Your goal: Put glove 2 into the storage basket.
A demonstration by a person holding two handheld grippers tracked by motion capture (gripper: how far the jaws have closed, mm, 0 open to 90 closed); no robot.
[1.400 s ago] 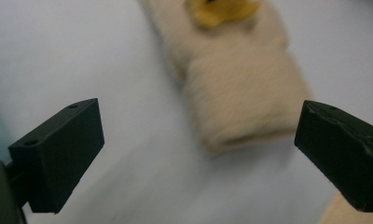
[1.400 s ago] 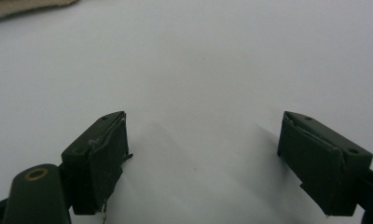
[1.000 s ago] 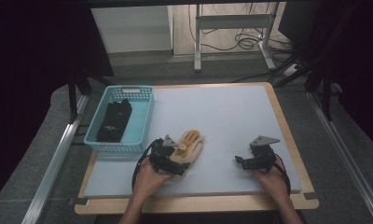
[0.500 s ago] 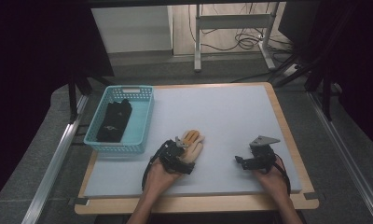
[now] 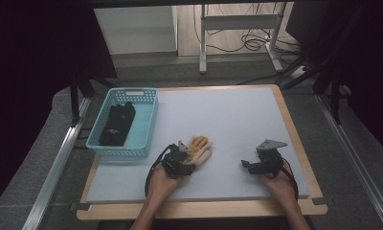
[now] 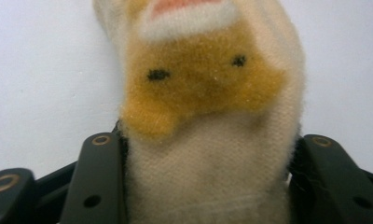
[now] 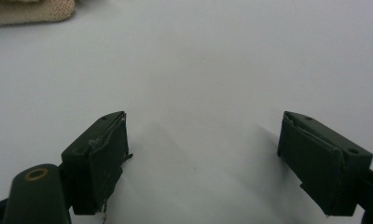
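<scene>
A cream sock with an orange face patch (image 5: pixel 202 146) lies flat on the pale board, left of centre near the front. Close up, the sock (image 6: pixel 208 88) runs away from the camera between the two black jaws. My left gripper (image 5: pixel 185 156) (image 6: pixel 208 140) is open, one jaw along each side of the sock's near end, touching the fabric without bunching it. My right gripper (image 5: pixel 249 166) (image 7: pixel 203 126) rests on the board to the right, open, with bare board between its jaws. A corner of the sock (image 7: pixel 31 11) shows at the top left of the right gripper view.
A turquoise basket (image 5: pixel 149 122) stands at the board's left side with a black cloth item (image 5: pixel 118 123) inside. The pale board (image 5: pixel 228 110) has a wooden rim. A dark floor and metal rails surround the table.
My left gripper has slid to the right and forward, so its jaws now lie on either side of the sock's near end. The right gripper has stayed put.
</scene>
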